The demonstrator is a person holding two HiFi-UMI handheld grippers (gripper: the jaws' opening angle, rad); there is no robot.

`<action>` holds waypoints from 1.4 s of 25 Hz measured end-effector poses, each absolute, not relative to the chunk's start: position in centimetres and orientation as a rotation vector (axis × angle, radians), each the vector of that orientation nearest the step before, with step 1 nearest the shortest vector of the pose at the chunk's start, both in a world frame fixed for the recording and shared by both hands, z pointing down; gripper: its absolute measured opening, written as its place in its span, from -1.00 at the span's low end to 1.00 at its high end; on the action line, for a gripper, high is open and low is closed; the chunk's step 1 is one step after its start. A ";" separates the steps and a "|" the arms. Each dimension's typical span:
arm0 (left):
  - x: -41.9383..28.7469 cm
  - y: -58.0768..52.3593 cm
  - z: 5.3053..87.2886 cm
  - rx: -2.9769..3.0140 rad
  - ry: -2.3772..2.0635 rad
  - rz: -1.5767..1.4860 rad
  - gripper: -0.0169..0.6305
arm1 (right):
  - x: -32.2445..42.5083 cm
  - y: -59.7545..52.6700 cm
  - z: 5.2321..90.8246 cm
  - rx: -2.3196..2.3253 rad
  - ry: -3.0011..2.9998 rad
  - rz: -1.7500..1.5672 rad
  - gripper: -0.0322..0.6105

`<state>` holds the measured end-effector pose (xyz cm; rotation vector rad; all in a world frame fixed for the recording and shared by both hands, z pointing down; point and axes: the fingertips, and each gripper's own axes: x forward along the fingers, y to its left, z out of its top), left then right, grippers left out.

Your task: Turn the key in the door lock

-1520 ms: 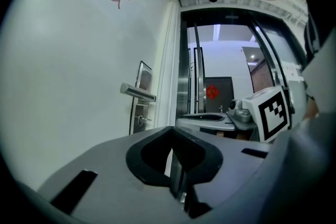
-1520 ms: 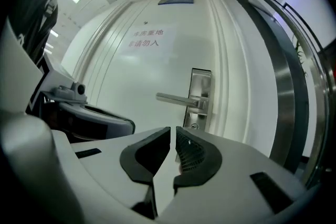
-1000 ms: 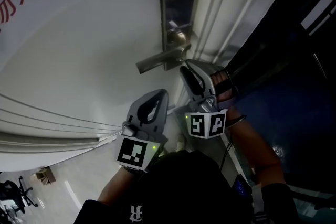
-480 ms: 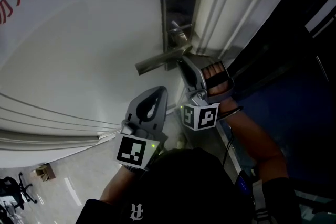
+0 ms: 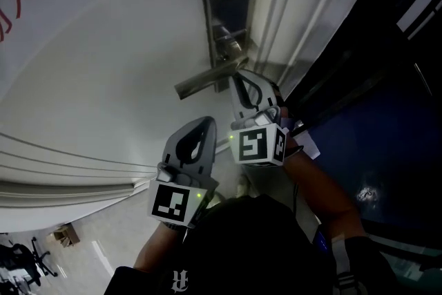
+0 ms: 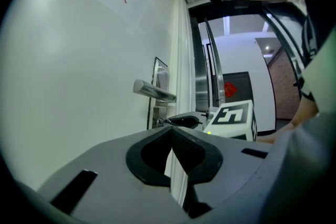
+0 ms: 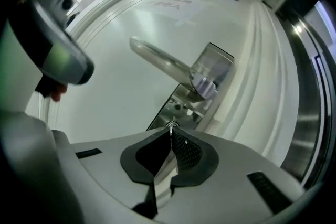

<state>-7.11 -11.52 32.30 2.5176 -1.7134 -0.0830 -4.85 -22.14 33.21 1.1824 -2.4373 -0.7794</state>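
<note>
A steel lock plate [image 5: 225, 10] with a lever handle [image 5: 206, 80] is mounted on the white door [image 5: 117, 59]. My right gripper [image 5: 239, 77] is shut just under the handle, its tips at the lower part of the plate. In the right gripper view, a small metal key [image 7: 169, 125] shows pinched at the tips of the right gripper [image 7: 170, 132], right against the lock plate [image 7: 178, 105]. From the left gripper view, the key [image 6: 159, 122] reaches the plate below the handle [image 6: 154, 92]. My left gripper [image 5: 201, 124] hangs shut and empty, below and left of the lock.
The white door frame [image 5: 297, 3] runs along the right of the lock, with a dark glass panel [image 5: 387, 100] beyond it. Red characters [image 5: 17, 0] are printed on the door at upper left. Below lies a tiled floor [image 5: 90, 252].
My right gripper has moved up and left toward the lock and rolled, so its marker cube now faces the head camera squarely. The left gripper has barely shifted.
</note>
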 end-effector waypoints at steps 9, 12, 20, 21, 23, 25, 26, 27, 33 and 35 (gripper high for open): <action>-6.8 -11.3 32.4 2.545 -1.683 -0.073 -0.92 | -4.1 -22.8 33.4 1.192 -2.866 0.211 -0.83; -6.7 -11.2 32.4 2.547 -1.677 -0.072 -0.93 | -4.0 -22.9 33.7 1.128 -2.951 0.617 -0.83; -6.9 -11.4 32.4 2.542 -1.682 -0.071 -0.93 | -3.8 -23.3 33.4 0.891 -2.989 1.484 -0.83; -6.9 -11.5 32.4 2.541 -1.684 -0.072 -0.92 | -3.6 -23.3 33.7 0.880 -2.960 1.582 -0.83; -6.9 -11.5 32.4 2.539 -1.688 -0.073 -0.93 | -3.3 -23.4 34.5 0.833 -2.895 1.776 -0.82; -6.9 -11.5 32.4 2.537 -1.691 -0.072 -0.92 | -3.4 -23.4 34.6 0.739 -2.868 1.939 -0.79; -6.9 -11.5 32.4 2.535 -1.693 -0.072 -0.92 | -3.4 -23.4 34.5 0.703 -2.863 1.989 -0.79; -6.9 -11.5 32.4 2.535 -1.694 -0.072 -0.92 | -3.5 -23.4 34.5 0.679 -2.862 2.014 -0.79; -6.9 -11.6 32.5 2.530 -1.693 -0.078 -0.93 | -3.6 -23.3 34.0 0.591 -2.940 1.941 -0.76; -6.8 -11.7 32.5 2.532 -1.686 -0.081 -0.92 | -3.3 -23.1 33.6 0.612 -2.994 1.779 -0.75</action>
